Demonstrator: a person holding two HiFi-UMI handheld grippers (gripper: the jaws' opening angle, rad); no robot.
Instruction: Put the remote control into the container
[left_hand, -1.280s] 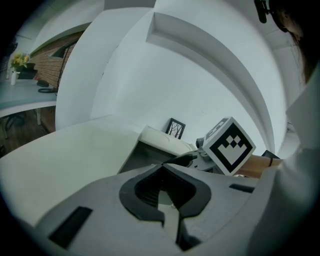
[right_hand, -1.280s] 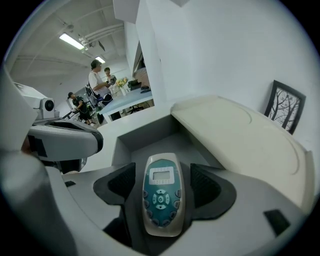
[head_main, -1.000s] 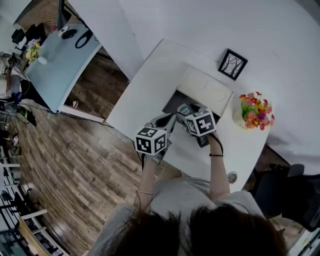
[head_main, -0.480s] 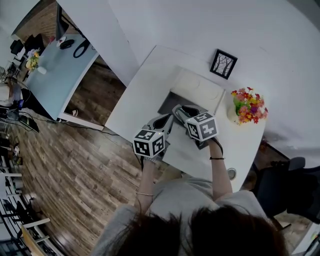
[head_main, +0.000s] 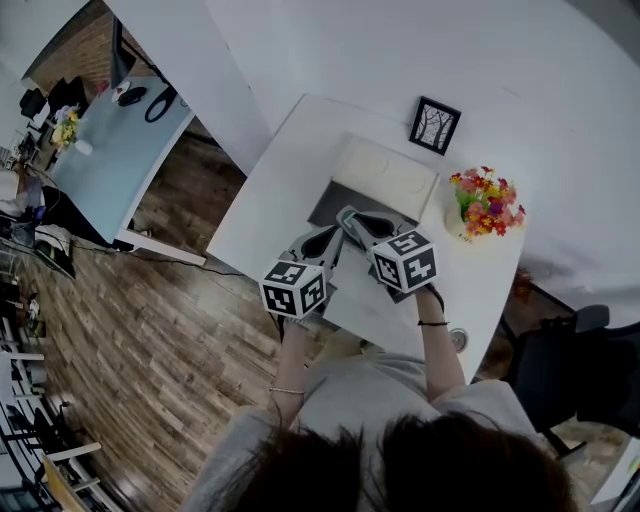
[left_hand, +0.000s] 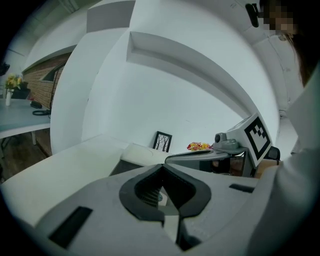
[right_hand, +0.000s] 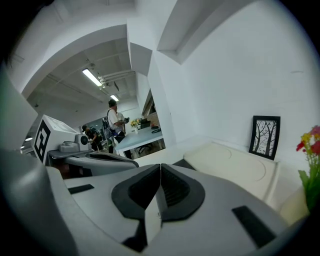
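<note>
Fingers of left gripper (left_hand: 161, 167) and right gripper (right_hand: 160, 166) are together, empty. The container (head_main: 390, 180) sits at 12 o'clock. No remote shows, so likely pre-grasp; next needs fingers spread over it.

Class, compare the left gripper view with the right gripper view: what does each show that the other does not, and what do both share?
Left gripper view only: the right gripper seen from the side, and the person's white top.
Right gripper view only: the left gripper from the side, people in the background, ceiling lights, and the right gripper's own jaws closing shut on nothing.
Both: the picture frame, flowers and cream lid on the white table.
</note>
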